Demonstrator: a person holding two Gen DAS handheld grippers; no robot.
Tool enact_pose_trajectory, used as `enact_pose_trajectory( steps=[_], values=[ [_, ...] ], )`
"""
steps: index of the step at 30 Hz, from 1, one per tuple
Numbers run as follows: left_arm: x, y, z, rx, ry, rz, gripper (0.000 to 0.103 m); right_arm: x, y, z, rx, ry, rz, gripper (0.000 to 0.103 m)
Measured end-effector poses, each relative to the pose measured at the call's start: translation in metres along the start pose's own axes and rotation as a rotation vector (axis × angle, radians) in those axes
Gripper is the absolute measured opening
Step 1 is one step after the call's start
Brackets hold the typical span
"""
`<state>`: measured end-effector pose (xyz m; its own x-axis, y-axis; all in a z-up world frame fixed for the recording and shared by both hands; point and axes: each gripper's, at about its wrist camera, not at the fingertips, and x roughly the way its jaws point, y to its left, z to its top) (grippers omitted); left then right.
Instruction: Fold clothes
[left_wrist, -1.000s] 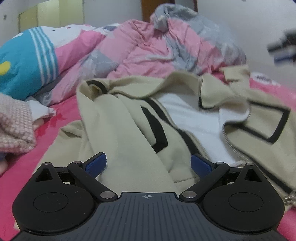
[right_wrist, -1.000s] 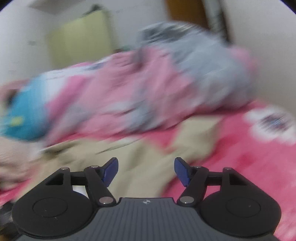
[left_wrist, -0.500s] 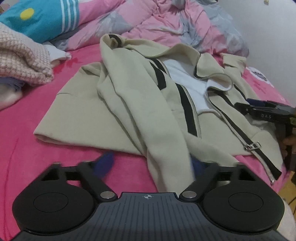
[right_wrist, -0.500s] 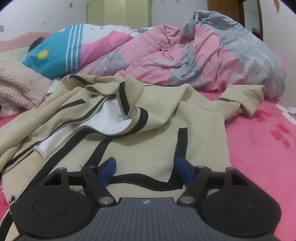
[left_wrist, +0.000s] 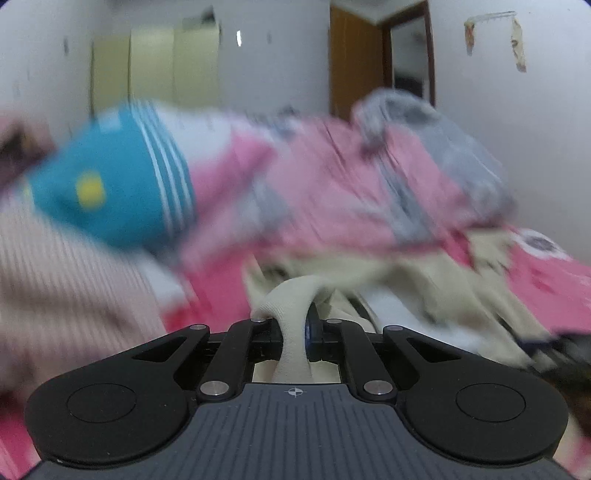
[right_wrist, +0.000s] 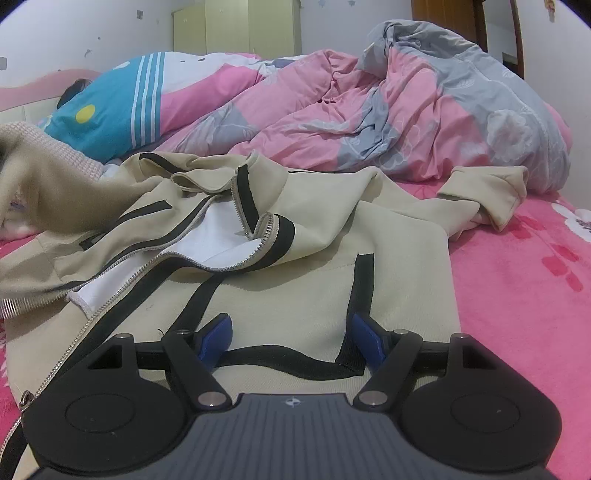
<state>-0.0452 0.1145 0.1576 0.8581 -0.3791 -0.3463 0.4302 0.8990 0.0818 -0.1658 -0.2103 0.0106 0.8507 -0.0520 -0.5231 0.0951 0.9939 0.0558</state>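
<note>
Beige jacket (right_wrist: 332, 236) sleeve pinched in left fingers (left_wrist: 266, 317); right fingers (right_wrist: 218, 334) open above hem.

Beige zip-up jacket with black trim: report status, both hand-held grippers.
Left hand-held gripper shut on a sleeve of the beige zip-up jacket. Right hand-held gripper open over its hem, fabric not pinched. Pink-and-grey quilt bunched behind; nothing blocking.

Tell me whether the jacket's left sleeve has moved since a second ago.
Yes. The sleeve, which lay flat on the pink bedsheet, now rises off it at the right view's left edge, pinched in the left tool.
</note>
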Motion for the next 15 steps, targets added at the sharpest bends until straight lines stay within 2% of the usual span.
enact_pose_trajectory(
  steps=[4, 7, 9, 12, 15],
  values=[
    [0.063, 0.018, 0.057, 0.067, -0.09, 0.155, 0.006, 0.0, 0.0, -0.001, 0.003, -0.006, -0.002, 0.074],
    [0.121, 0.022, 0.093, 0.17, -0.164, 0.291, 0.006, 0.0, 0.0, -0.001, 0.004, -0.009, -0.002, 0.074],
    [0.159, 0.025, 0.113, 0.21, -0.195, 0.354, 0.006, 0.0, 0.0, -0.001, 0.007, -0.01, 0.0, 0.074],
    [0.212, 0.019, 0.12, 0.286, -0.222, 0.425, 0.006, 0.0, -0.001, -0.001, 0.013, -0.015, 0.002, 0.074],
    [0.265, 0.009, 0.101, 0.332, -0.161, 0.439, 0.008, -0.001, -0.003, -0.002, 0.021, -0.022, 0.008, 0.074]
  ],
)
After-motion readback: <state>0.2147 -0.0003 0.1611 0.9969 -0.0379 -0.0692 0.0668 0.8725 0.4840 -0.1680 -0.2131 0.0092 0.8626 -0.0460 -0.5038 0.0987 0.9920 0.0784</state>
